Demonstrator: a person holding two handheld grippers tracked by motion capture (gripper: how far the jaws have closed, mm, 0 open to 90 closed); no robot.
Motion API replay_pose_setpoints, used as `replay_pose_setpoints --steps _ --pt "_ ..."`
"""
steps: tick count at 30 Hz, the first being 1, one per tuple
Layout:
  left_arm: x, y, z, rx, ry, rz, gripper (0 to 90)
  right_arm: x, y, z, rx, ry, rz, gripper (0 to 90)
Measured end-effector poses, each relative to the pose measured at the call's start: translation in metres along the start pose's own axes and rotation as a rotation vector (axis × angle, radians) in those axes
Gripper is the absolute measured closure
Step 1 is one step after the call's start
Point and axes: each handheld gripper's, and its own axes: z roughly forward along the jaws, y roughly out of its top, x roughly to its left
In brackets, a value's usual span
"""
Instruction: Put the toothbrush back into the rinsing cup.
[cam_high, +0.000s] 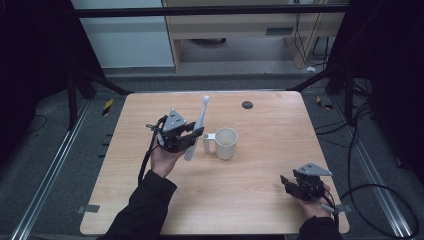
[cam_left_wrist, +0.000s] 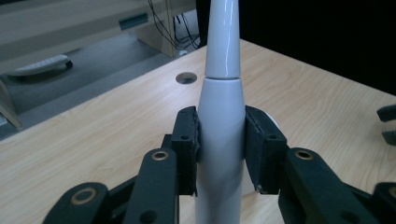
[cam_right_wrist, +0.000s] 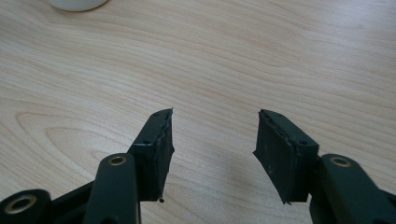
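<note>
gripping a white toothbrush (cam_left_wrist: 220, 121) by its thick handle, the left gripper (cam_high: 192, 135) is held near the middle of the table (cam_high: 260, 200), just beside a white mug (cam_high: 226, 143). the right gripper (cam_right_wrist: 212, 140) is kept near the table's front right corner, jaws apart with nothing between them.

A: What stands in the way on the pale wooden bench (cam_high: 260, 170)?

B: Mid-bench, the cream ceramic mug (cam_high: 226, 143), its handle toward the long white plastic electric toothbrush (cam_high: 199, 125) just beside it.

A: And free room?

B: The whole right half and the near edge lie open; a small dark round grommet (cam_high: 247, 104) sits flush at the far side.
</note>
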Motion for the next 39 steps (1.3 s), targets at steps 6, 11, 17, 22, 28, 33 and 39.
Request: replay_pose_setpoints --steps 6,11,17,22,28,33,39 --pt "-0.001 0.007 0.004 -0.056 0.01 -0.021 66.3 0.0 0.0 0.0 -0.001 0.001 0.001 46.0" --pt "-0.003 0.011 0.01 -0.096 0.011 -0.036 66.3 0.0 0.0 0.0 0.002 0.002 0.003 46.1" --pt "-0.007 0.014 0.019 -0.134 0.015 -0.049 66.3 0.0 0.0 0.0 0.001 0.003 0.003 46.1" --pt "-0.01 0.017 0.027 -0.167 0.016 -0.064 66.3 0.0 0.0 0.0 0.0 0.005 0.001 46.1" --pt "-0.013 0.024 0.036 -0.192 0.016 -0.073 66.3 -0.001 0.0 0.0 -0.004 0.007 0.007 46.2" --pt "-0.018 0.029 0.041 -0.223 0.008 -0.079 66.3 -0.002 -0.001 -0.001 -0.01 0.009 0.017 46.2" --pt "-0.022 0.035 0.047 -0.246 0.002 -0.087 66.3 -0.003 0.0 -0.001 -0.014 0.01 0.011 46.3"
